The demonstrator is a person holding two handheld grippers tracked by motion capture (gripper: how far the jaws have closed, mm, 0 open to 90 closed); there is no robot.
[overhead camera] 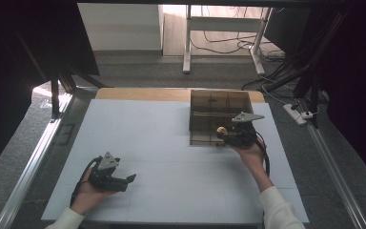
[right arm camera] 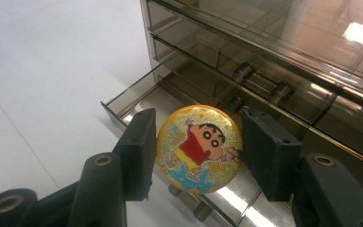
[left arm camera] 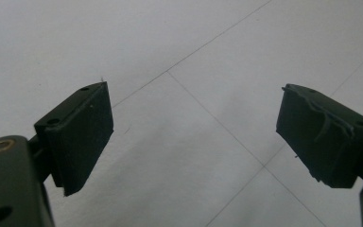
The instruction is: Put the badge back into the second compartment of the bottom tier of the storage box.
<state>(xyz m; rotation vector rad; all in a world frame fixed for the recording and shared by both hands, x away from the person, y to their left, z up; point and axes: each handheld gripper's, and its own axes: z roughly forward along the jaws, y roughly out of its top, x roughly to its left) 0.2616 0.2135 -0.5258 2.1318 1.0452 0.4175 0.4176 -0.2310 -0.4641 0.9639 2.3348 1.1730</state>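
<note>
A round yellow badge [right arm camera: 199, 148] with a cartoon figure in a red shirt sits between the pads of my right gripper [right arm camera: 196, 151], which is shut on it. It hangs over the pulled-out bottom drawer [right arm camera: 137, 94] of a smoky transparent drawer cabinet [right arm camera: 283, 52]. In the high view the right gripper [overhead camera: 225, 133] holds the badge [overhead camera: 222, 130] at the front edge of the cabinet [overhead camera: 219, 114]. My left gripper [overhead camera: 129, 180] rests low at the table's front left, and in the left gripper view it [left arm camera: 196, 137] stands open over bare white surface.
The white table top [overhead camera: 171, 157] stretches between the two hands. Metal rails run along both sides of the table. A desk frame and cables stand on the floor beyond the far edge.
</note>
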